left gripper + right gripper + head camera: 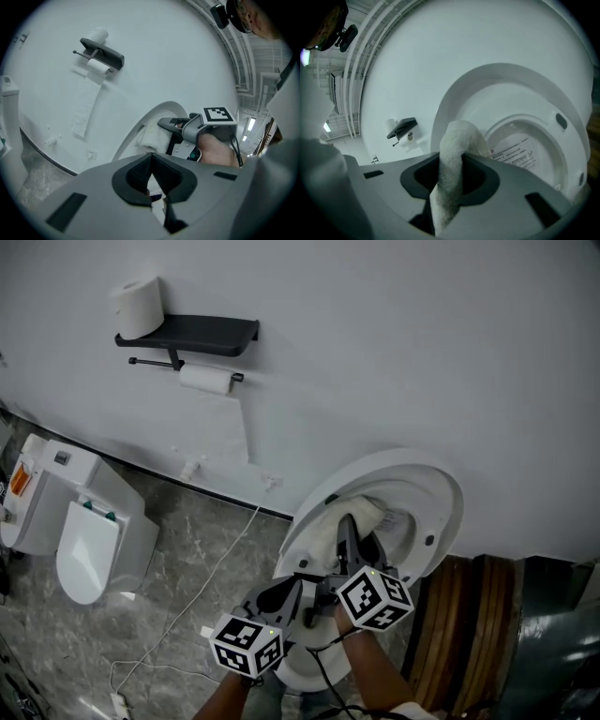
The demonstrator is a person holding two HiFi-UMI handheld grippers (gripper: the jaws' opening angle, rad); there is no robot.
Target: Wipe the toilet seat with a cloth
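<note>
Wall (422, 334): white, behind.
Right gripper (451, 180): grasping white fluffy cloth (457, 140); raised white oval toilet seat (534, 123) ahead, so press flat.
Left gripper (151, 182): clenched, empty.

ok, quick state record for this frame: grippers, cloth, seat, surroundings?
left gripper: shut, empty, beside the right one
right gripper: shut on cloth
cloth: white, bunched, up at the raised toilet seat; contact unclear
toilet seat: raised, back against the wall
shelf: dark, wall-mounted, paper roll on top, second roll on the holder below
cable: white, loose on the grey floor
</note>
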